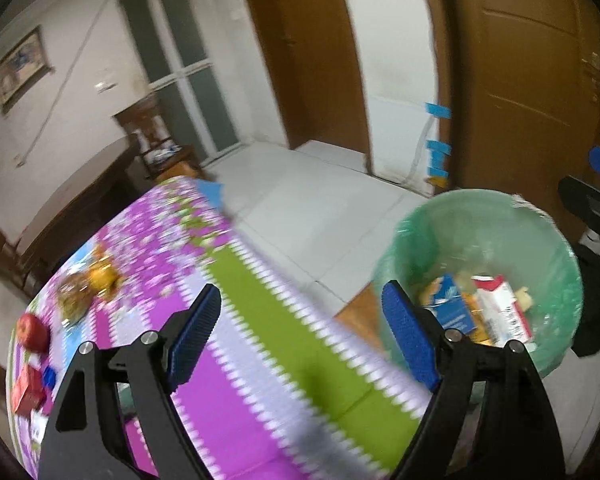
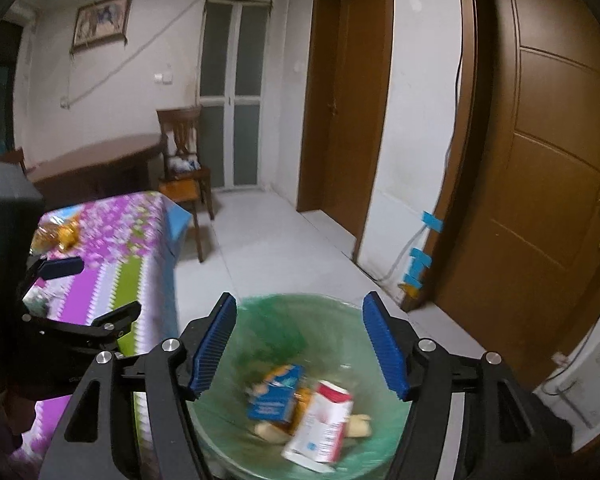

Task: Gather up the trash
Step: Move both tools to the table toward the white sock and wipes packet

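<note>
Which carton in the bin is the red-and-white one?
The red-and-white carton lies right of the blue carton in the green-lined bin, nearer the camera in the right wrist view.

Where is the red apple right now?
The red apple sits on the flowery tablecloth at the far left of the left wrist view, just above a red box and below the pile of yellow snack wrappers.

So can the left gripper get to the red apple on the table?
Probably yes. The left gripper is open and empty over the flowery tablecloth, and the apple sits off to its side with nothing between. It would have to swing over there first.
</note>
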{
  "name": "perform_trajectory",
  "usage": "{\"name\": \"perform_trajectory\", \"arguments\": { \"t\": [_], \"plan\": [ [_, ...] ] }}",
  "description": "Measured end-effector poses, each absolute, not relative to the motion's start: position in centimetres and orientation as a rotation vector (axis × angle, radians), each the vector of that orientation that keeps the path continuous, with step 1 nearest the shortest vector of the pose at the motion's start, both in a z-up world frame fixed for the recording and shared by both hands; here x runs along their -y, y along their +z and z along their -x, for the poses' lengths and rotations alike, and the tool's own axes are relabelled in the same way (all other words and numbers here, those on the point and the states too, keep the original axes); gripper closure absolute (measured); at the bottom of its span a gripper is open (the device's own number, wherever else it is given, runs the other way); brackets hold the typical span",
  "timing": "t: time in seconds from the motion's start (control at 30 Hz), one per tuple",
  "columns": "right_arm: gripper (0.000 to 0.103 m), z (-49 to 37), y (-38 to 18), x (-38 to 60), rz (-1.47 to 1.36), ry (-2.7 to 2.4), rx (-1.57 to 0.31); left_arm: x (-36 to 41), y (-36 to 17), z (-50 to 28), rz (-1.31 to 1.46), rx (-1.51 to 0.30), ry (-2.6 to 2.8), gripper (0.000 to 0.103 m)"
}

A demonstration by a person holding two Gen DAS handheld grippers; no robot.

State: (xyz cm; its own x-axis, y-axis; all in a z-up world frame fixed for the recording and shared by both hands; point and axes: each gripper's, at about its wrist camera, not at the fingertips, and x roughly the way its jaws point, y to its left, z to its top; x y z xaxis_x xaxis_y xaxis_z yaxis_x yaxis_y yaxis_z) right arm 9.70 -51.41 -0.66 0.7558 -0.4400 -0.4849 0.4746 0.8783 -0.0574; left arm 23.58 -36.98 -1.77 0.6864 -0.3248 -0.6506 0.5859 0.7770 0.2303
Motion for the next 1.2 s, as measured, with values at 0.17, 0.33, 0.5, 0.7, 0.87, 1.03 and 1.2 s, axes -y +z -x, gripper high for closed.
{"name": "perform_trajectory", "arguments": {
  "t": [0.17,0.33,0.5,0.7,0.87,1.03,1.2],
  "plan": [
    [0.033,-11.3,-1.2,47.5,-0.082,-0.439,-0.451,31.1,-0.7,-24.9,-0.358,-0.636,-0.437,0.024],
    [0.032,-13.9,-2.0,42.8,-0.068,-0.356,-0.429,24.4,-0.1,-26.3,-0.297,-0.639,-0.323,0.024],
    [0.029,-16.6,-2.5,37.8,-0.03,-0.27,-0.428,17.7,0.6,-27.6,-0.225,-0.674,-0.263,0.024],
    [0.024,-18.8,-3.0,30.9,0.036,-0.114,-0.452,8.9,1.2,-29.2,-0.212,-0.714,-0.257,0.022],
    [0.024,-19.8,-3.9,26.4,0.044,0.033,-0.526,1.8,0.8,-31.2,-0.286,-0.744,-0.366,0.021],
    [0.02,-19.7,-4.6,20.6,0.033,0.247,-0.637,-2.1,-0.2,-32.1,-0.451,-0.711,-0.529,0.021],
    [0.012,-20.5,-5.9,14.6,-0.055,0.405,-0.747,-3.7,-0.8,-32.2,-0.55,-0.656,-0.701,0.021]
  ]
}}
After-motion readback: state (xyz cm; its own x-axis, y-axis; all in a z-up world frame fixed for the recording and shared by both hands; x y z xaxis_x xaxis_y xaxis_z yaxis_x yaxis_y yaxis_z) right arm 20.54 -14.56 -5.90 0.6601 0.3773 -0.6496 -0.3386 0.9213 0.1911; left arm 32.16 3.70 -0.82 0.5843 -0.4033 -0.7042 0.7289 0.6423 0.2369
